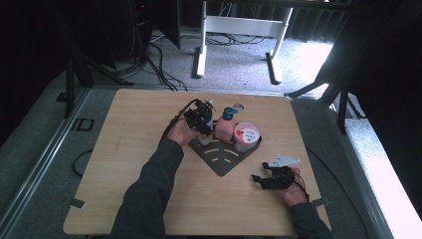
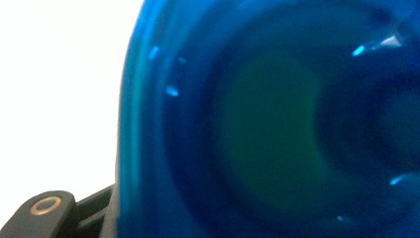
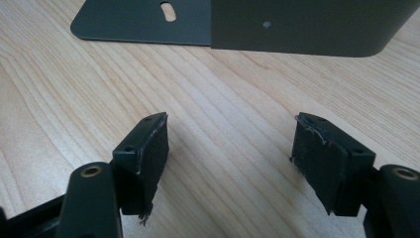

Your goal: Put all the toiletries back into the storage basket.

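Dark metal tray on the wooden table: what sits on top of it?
On the dark metal tray stand a pink bottle with a blue cap and a white tub with a red-printed lid. The left gripper covers whatever stands behind it.

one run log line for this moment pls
left gripper: at blue-capped bottle on dark tray, grip unclear | right gripper: open, empty, over table | red-lidded tub: on tray
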The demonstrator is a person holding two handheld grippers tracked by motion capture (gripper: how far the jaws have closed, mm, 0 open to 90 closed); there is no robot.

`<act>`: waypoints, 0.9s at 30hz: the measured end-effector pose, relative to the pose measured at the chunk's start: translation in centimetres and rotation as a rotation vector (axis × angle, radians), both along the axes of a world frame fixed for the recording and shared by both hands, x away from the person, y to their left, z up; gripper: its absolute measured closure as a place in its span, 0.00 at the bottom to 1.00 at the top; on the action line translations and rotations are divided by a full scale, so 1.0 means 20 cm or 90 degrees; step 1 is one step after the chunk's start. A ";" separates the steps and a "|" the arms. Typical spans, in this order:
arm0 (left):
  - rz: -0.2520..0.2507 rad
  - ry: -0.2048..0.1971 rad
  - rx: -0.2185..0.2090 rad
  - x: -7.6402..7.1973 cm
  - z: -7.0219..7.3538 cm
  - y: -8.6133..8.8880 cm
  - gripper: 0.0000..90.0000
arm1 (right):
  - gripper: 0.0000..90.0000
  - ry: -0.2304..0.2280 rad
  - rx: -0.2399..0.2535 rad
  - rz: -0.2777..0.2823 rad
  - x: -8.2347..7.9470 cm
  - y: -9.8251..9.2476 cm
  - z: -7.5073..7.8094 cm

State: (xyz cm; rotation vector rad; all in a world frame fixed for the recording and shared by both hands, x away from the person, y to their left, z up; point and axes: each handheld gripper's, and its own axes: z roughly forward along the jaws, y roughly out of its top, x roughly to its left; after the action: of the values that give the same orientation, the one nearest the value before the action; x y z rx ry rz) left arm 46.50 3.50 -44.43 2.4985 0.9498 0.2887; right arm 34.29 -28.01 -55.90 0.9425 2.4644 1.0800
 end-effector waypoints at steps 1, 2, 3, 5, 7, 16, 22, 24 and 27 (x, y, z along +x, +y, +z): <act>0.000 0.000 0.000 0.00 0.00 0.00 0.61 | 0.33 0.000 0.000 0.000 0.00 0.00 0.00; 0.004 0.002 0.005 0.02 0.00 0.01 0.61 | 0.33 0.000 0.000 0.000 0.00 0.00 0.00; 0.000 0.000 0.016 0.02 0.00 0.01 0.61 | 0.33 0.000 0.001 -0.001 0.00 0.00 0.00; 0.001 -0.004 0.017 0.03 0.00 0.01 0.61 | 0.33 0.000 0.001 -0.001 0.00 0.00 0.00; -0.002 -0.004 0.010 0.04 0.01 0.01 0.61 | 0.33 0.000 0.000 0.000 0.00 0.00 0.00; -0.006 -0.023 0.002 0.09 0.01 0.03 0.61 | 0.33 0.000 0.001 0.000 0.00 0.00 0.00; -0.004 -0.033 0.002 0.12 0.02 0.03 0.61 | 0.33 0.000 0.001 0.000 0.00 0.00 0.00; -0.006 -0.033 0.001 0.12 0.02 0.03 0.61 | 0.33 0.000 0.001 0.000 0.00 0.00 0.00; -0.009 -0.040 0.011 0.13 0.02 0.01 0.61 | 0.33 0.001 0.001 -0.001 0.00 0.00 0.00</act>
State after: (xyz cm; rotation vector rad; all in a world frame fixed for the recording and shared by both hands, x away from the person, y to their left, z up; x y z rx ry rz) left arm 49.04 3.72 -43.99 2.4953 0.9081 0.3703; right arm 34.28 -28.00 -55.91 0.9451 2.4641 1.0823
